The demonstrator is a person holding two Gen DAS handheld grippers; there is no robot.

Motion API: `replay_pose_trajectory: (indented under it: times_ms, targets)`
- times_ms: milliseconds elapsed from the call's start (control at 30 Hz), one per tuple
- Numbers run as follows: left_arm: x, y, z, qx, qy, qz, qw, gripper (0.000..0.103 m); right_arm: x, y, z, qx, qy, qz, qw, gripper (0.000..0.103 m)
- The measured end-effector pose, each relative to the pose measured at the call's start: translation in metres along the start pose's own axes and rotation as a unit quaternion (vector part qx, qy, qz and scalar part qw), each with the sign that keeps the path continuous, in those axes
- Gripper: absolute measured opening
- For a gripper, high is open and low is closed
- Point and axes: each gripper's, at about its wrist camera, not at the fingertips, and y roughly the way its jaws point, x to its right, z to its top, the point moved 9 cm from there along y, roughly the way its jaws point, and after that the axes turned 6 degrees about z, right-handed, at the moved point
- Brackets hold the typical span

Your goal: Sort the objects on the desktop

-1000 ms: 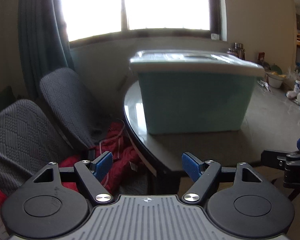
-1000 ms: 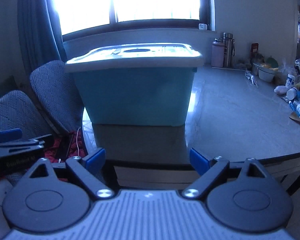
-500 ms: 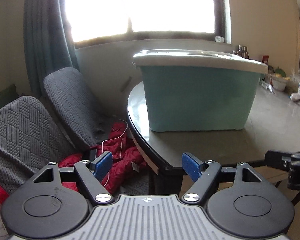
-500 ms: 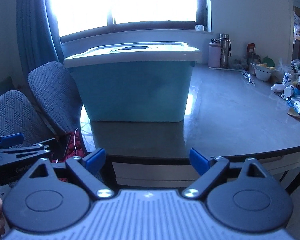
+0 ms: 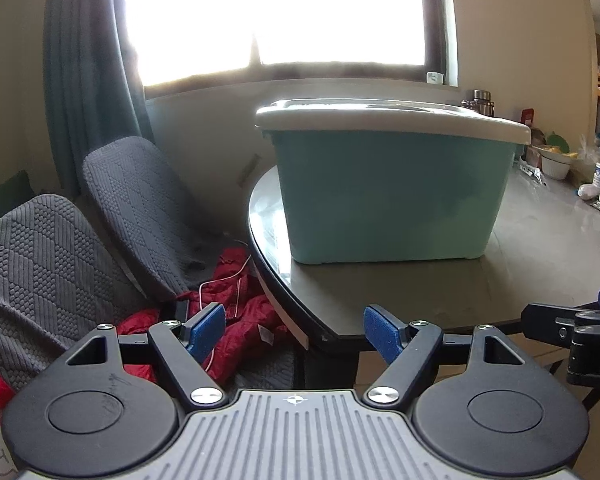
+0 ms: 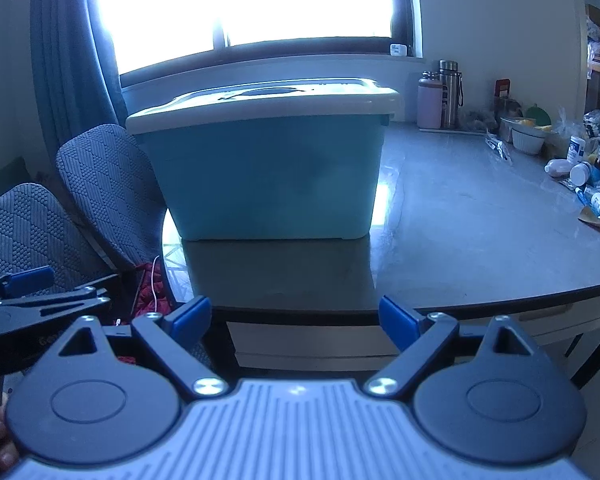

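teal storage bin (image 5: 392,196) with pale lid (image 5: 388,120): on desk (image 5: 500,280), near its left end. assorted bottles (image 6: 584,172): far right of desk. left hand-held gripper (image 5: 296,330): spread, empty, short of desk edge. right hand-held gripper (image 6: 294,320): spread, empty.

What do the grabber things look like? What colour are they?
Both look the same. The left gripper and right gripper have black arms with triangle holes, round black discs, silver screws and a ribbed grey base. The fingertips wear blue pads. A small crosshair mark sits on the grey part. No cables or sleeves show.
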Motion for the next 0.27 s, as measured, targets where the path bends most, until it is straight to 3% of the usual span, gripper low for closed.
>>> replay_pose_trajectory:
  times_ms: [267]
  targets:
    - [0.0046, 0.0011, 0.0015, -0.002, -0.004, -0.004, 1.0000, 0.078, 0.0015, -0.0025, 0.0030, 0.007, 0.002, 0.000, 1.000, 0.091]
